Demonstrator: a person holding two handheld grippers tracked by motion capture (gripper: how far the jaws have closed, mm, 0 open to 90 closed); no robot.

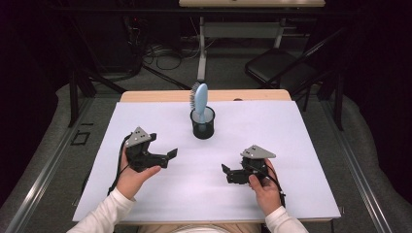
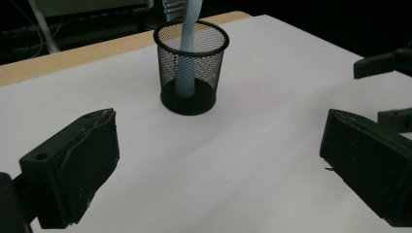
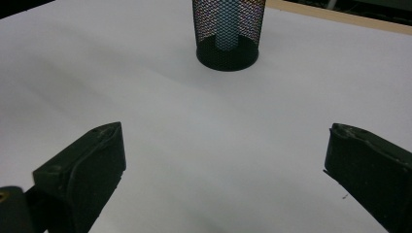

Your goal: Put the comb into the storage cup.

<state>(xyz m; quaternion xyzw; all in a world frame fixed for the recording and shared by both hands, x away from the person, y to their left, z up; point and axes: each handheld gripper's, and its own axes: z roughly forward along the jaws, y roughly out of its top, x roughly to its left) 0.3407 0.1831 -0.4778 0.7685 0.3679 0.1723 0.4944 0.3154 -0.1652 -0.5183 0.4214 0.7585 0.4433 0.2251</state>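
High view: hairbrush point(image 1: 199, 99) stands upright, bristles up, in mesh cup point(image 1: 202, 127); both grippers gape empty.

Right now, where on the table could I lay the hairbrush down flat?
Bare white cover lies either side of the mesh cup, out to the table's edges. The stretch between the left gripper and right gripper is narrower. The hairbrush stands in the cup.

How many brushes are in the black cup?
1. A blue brush stands handle-down in the mesh cup near the far middle of the table, its bristle head sticking up above the rim. Through the mesh, nothing else shows inside.
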